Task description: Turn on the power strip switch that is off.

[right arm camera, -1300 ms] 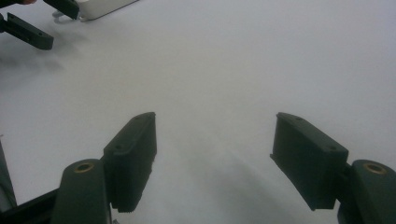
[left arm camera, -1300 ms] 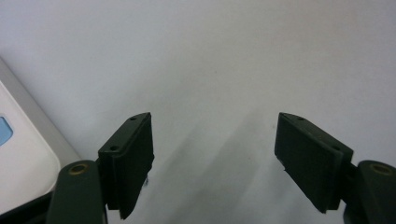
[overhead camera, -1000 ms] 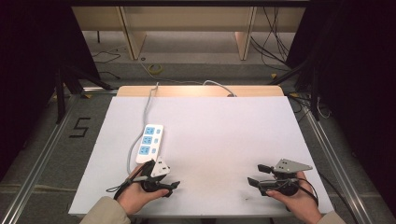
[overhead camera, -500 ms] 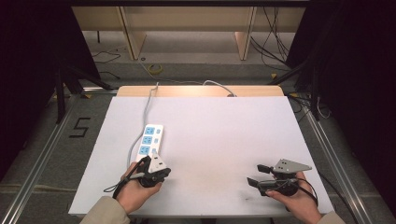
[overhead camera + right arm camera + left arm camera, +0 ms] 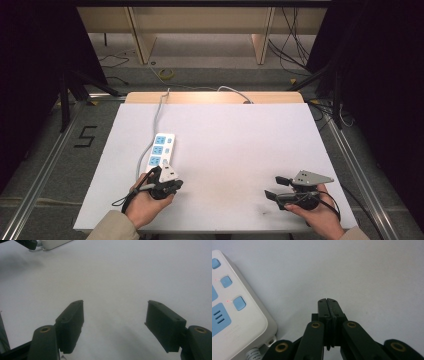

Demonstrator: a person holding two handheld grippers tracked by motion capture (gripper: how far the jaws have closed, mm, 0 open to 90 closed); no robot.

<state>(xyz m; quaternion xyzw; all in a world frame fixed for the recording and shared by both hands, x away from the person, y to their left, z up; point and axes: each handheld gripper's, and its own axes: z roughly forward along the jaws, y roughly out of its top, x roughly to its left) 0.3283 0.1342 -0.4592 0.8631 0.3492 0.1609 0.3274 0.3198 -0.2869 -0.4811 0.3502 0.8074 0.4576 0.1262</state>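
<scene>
two tongs over a white table (image 5: 240, 135)
left gripper (image 5: 328, 302) pressed together, power strip (image 5: 161, 149) just beside it; right gripper (image 5: 113, 322) spread apart, holding nothing

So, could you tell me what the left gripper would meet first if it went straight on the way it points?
Probably nothing: the left gripper points over bare white table, passing beside the power strip.

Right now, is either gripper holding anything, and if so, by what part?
Nothing is held. The left gripper has its jaws shut on nothing, beside the power strip. The right gripper is open over bare table.
</scene>
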